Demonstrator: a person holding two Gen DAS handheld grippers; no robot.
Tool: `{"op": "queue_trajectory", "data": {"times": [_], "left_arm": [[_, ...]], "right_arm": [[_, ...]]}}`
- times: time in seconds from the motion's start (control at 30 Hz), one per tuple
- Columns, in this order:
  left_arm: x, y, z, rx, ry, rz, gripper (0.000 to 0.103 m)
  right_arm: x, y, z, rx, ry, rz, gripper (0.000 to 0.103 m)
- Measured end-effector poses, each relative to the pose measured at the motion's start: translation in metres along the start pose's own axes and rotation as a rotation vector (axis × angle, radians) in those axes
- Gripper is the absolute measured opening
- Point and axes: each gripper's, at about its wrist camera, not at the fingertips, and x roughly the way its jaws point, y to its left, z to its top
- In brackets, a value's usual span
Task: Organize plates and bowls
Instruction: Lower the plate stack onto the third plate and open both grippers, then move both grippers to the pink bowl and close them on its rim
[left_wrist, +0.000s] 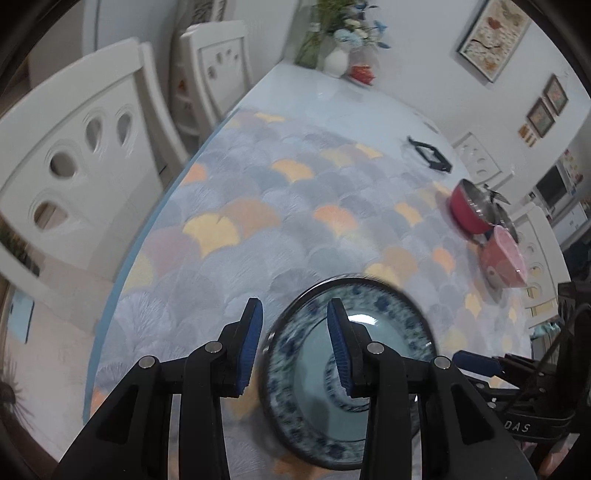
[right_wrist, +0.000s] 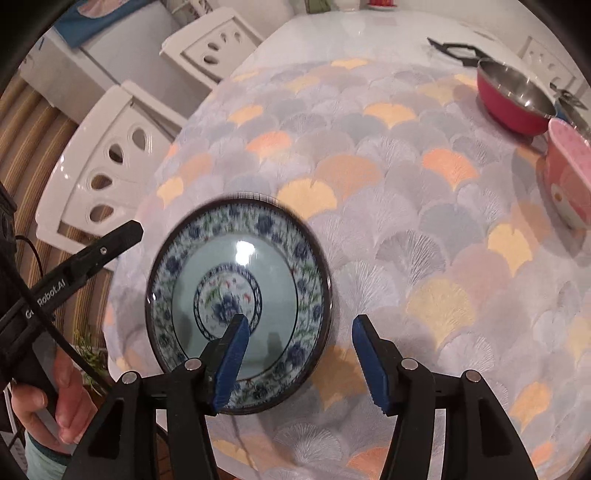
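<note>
Both pairs of jaws stand apart with nothing between them. On the left gripper (left_wrist: 294, 339), the blue pads are spread over the near left rim of the plate (left_wrist: 384, 332), the left pad over the cloth just beside that rim and the right pad over the plate's pale middle; whether either pad touches the plate cannot be told. On the right gripper (right_wrist: 300, 363), the jaws gape wider, the left pad over the plate (right_wrist: 240, 302) near its flowered centre, the right pad over the tablecloth (right_wrist: 388, 206) just past the plate's right edge.

That plate, blue-and-white with a flowered border and a dark rim, lies flat close to the near edge of the table. In the right wrist view the left gripper (right_wrist: 122, 236) reaches in from the left of the jaws toward the plate's left rim, with the person's hand (right_wrist: 55, 413) below it.

Well beyond the jaws and off to the right stand a red bowl (right_wrist: 509, 107) with a shiny metal inside and, just nearer, a pink bowl (right_wrist: 570, 173). Farther still lies a black stand (left_wrist: 430, 153). At the far end of the table sit a white vase of flowers (left_wrist: 337, 59). White chairs (left_wrist: 85, 158) line the left side.
</note>
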Motion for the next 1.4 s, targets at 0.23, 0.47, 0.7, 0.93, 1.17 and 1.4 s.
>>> {"op": "queue_trajectory", "data": {"times": [0.23, 0.47, 0.7, 0.93, 1.17, 1.4], "left_arm": [[-0.019, -0.043, 0.045, 0.106, -0.084, -0.066, 0.033], [-0.034, -0.097, 0.088, 0.234, -0.161, -0.148, 0.034], [-0.011, -0.171, 0.109, 0.340, -0.151, -0.294, 0.071], [0.042, -0.255, 0.102, 0.382, -0.027, -0.355, 0.071], [0.098, -0.303, 0.080, 0.318, 0.099, -0.293, 0.067], [0.166, -0.302, 0.056, 0.118, 0.243, -0.227, 0.059]], "right_arm": [[-0.044, -0.014, 0.024, 0.013, -0.093, -0.029, 0.057], [-0.120, -0.061, 0.060, -0.054, -0.291, -0.268, 0.059], [-0.176, -0.135, 0.051, 0.144, -0.373, -0.351, 0.084], [-0.197, -0.217, 0.038, 0.299, -0.352, -0.361, 0.084], [-0.169, -0.291, 0.045, 0.373, -0.296, -0.240, 0.084], [-0.094, -0.328, 0.064, 0.344, -0.129, -0.111, 0.080]]}}
